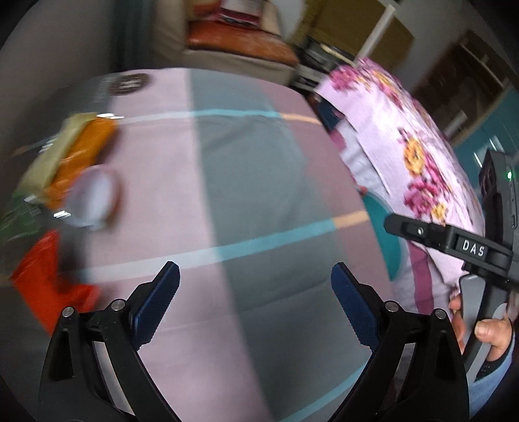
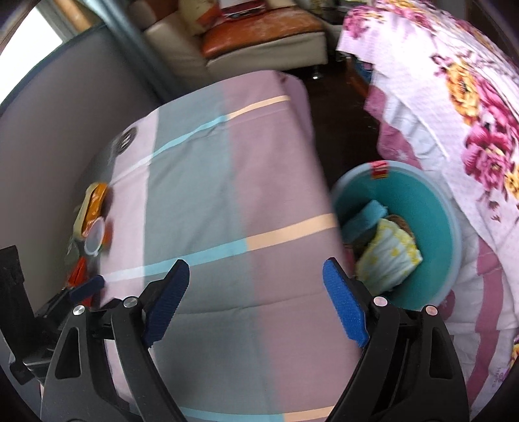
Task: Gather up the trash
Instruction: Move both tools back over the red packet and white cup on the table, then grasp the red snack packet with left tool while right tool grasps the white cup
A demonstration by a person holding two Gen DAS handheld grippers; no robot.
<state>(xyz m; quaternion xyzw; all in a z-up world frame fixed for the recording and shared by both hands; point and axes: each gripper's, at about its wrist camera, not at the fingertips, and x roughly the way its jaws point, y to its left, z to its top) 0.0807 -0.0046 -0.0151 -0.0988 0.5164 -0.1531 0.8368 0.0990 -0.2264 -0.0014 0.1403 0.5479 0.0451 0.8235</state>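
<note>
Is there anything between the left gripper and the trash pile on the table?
Nothing visible. The left gripper is open and empty over bare tablecloth. The trash pile, with wrappers and a white lid, lies to its left along the table's edge, and only flat cloth lies between them.

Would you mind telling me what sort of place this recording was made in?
Most likely a home living room: a cream sofa with an orange seat cushion, a table under a pink and grey striped cloth, and a floral pink fabric cover draped beside a teal plastic bin.
</note>
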